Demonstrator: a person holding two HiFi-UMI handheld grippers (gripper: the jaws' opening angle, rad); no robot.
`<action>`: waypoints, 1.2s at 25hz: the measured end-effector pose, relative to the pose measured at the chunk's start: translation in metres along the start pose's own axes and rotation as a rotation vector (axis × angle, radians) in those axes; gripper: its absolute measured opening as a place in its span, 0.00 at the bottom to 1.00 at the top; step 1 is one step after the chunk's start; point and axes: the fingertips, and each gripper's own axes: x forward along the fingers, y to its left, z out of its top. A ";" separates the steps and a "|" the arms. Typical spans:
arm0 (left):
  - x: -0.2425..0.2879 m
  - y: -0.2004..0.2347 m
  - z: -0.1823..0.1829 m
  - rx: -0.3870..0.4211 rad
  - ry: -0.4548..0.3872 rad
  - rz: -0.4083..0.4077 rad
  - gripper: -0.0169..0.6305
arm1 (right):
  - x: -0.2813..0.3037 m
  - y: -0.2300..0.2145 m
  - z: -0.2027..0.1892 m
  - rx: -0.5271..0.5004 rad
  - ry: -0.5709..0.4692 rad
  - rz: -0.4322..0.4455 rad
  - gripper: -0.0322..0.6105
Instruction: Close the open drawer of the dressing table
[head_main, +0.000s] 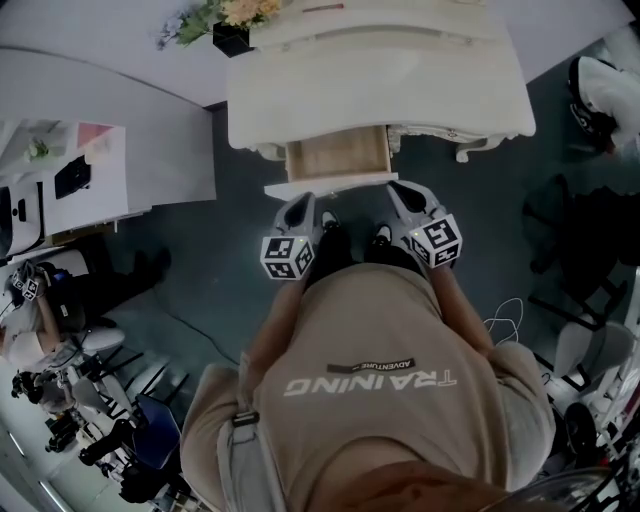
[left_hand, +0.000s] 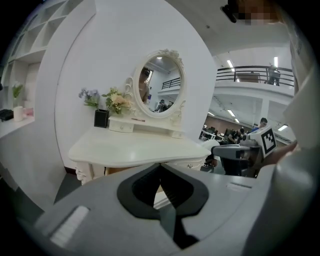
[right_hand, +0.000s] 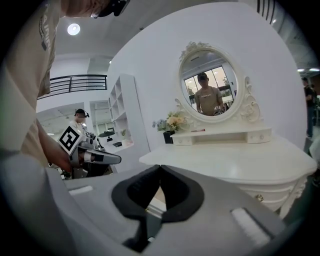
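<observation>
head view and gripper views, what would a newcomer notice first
The cream dressing table at the top of the head view stands out, its wooden drawer pulled well out. Just before the drawer front, the left gripper and the right gripper point at it, each with jaws shut on nothing. In the right gripper view, the ornate oval mirror rises at the back of the table, flowers to its left.

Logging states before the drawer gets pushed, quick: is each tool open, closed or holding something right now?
Left tool: closed, jaw tips together, holding nothing.
Right tool: closed, jaw tips together, holding nothing.
</observation>
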 end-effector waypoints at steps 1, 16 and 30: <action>0.001 0.004 0.001 0.009 0.004 -0.015 0.04 | 0.006 0.002 0.005 -0.005 0.001 -0.010 0.06; 0.021 0.052 -0.075 0.038 0.275 -0.313 0.04 | 0.052 0.029 -0.001 0.018 0.073 -0.158 0.06; 0.044 0.074 -0.192 -0.056 0.644 -0.289 0.04 | 0.038 0.002 -0.019 0.055 0.129 -0.200 0.06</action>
